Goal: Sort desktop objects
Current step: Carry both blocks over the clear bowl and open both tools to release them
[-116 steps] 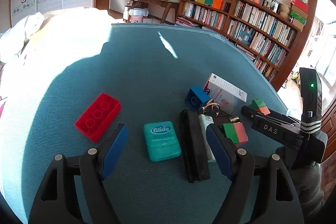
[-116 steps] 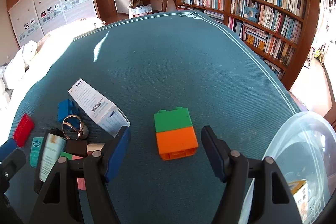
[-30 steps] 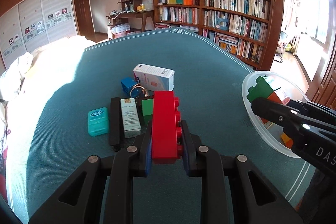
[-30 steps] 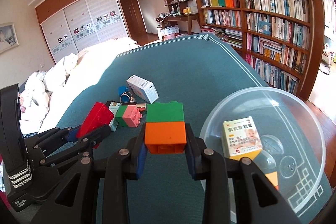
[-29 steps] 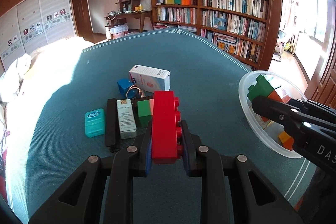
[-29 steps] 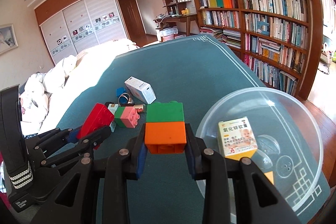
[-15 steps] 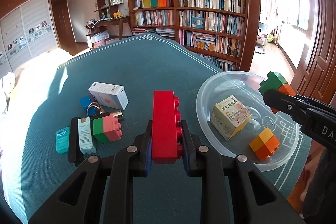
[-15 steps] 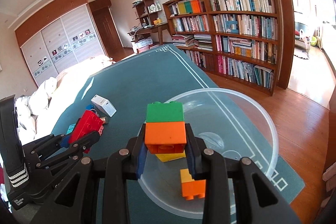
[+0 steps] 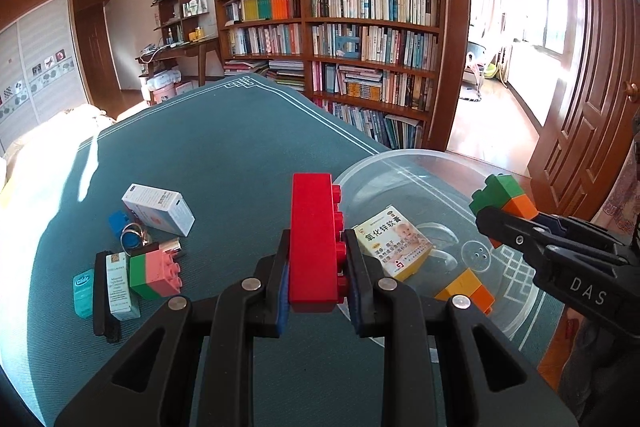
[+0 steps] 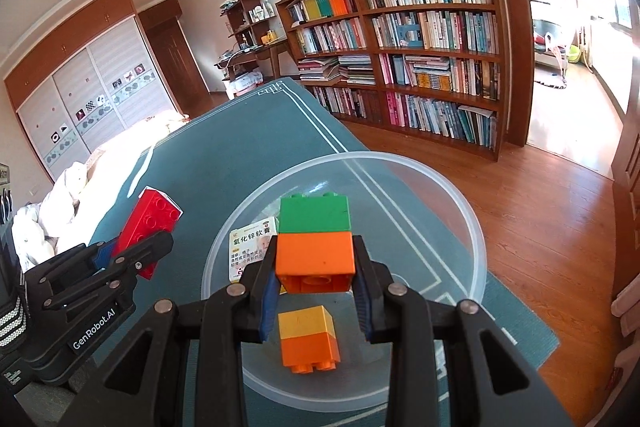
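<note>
Bookshelves (image 9: 352,39) are seen lining the far wall, and a teal-covered surface (image 9: 224,147) fills the foreground. A long red brick (image 9: 314,243) is clamped between the fingers of the left hand-held gripper (image 9: 316,267), held above the surface just beside the rim of a clear plastic bowl (image 10: 472,227). A green-and-orange brick stack (image 10: 316,243) is gripped by its orange half in the right hand-held gripper (image 10: 316,281), directly over the bowl. Inside the bowl, a yellow-and-orange brick stack (image 10: 308,337) and a small yellow box (image 9: 392,243) are seen lying. Left on the surface are a white carton (image 9: 158,209), a blue brick (image 9: 117,221), a green-and-pink brick stack (image 9: 156,275), a teal floss case (image 9: 83,291) and a slim box (image 9: 118,285) lying on a black object (image 9: 102,301), grouped closely together.
</note>
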`<act>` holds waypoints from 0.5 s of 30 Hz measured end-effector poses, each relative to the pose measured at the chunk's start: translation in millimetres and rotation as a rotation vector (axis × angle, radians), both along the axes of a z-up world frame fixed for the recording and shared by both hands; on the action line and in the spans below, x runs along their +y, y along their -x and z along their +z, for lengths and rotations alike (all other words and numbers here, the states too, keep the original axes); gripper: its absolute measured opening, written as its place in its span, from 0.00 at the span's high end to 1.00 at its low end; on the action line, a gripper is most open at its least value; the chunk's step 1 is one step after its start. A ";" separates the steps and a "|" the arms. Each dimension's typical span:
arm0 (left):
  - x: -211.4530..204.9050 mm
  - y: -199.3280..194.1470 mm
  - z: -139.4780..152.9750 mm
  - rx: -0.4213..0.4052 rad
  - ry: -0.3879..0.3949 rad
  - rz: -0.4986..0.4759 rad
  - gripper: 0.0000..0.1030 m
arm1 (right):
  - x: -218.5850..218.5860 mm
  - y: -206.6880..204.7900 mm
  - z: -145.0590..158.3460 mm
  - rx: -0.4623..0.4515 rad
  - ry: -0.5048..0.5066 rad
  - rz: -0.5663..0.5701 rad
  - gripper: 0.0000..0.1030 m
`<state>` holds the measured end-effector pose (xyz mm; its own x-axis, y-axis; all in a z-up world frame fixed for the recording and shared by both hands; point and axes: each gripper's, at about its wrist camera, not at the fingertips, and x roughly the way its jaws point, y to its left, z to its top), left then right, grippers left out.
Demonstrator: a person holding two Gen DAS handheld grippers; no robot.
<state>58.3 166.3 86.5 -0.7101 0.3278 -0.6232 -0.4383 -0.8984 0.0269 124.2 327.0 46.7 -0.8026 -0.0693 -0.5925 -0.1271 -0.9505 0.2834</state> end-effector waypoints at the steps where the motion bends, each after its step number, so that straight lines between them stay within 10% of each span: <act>1: 2.7 0.8 0.2 -0.002 -0.005 -0.008 0.76 | 0.2 0.1 -0.6 -0.002 0.001 0.000 0.66; 15: 32.3 20.5 14.6 -0.083 -0.213 -0.174 0.74 | 13.2 1.3 -9.6 -0.034 0.021 -0.064 0.65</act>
<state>37.8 198.7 101.1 -0.5812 0.5698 -0.5809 -0.5790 -0.7912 -0.1968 122.9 340.2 37.1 -0.7851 -0.0312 -0.6186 -0.1970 -0.9343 0.2972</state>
